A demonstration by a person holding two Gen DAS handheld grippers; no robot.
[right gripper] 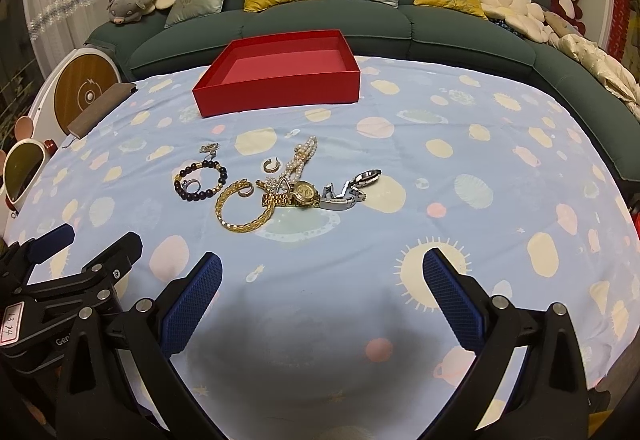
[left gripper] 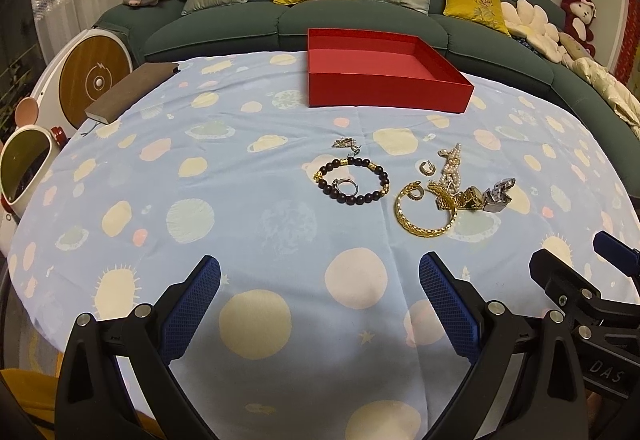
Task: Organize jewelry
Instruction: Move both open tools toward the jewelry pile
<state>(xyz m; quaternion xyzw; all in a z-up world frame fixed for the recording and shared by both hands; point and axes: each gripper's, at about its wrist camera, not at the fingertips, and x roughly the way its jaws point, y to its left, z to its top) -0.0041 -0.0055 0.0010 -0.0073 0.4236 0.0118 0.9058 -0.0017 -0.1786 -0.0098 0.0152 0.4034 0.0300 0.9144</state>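
While both jaws gape, jewelry (right gripper: 276,187) lies near red box (right gripper: 280,73).

A matt printed cloth (right gripper: 440,199) covers the surface. The red box (right gripper: 280,87) looks like matt card. The gold bangle (right gripper: 244,207) and silver watch (right gripper: 348,191) are glossy metal; the dark bead bracelet (left gripper: 352,179) shines smoothly.

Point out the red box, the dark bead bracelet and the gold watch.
red box (right gripper: 280,91), right wrist view, front wall.
dark bead bracelet (left gripper: 370,195), left wrist view, near beads.
gold watch (right gripper: 306,192), right wrist view, dial.
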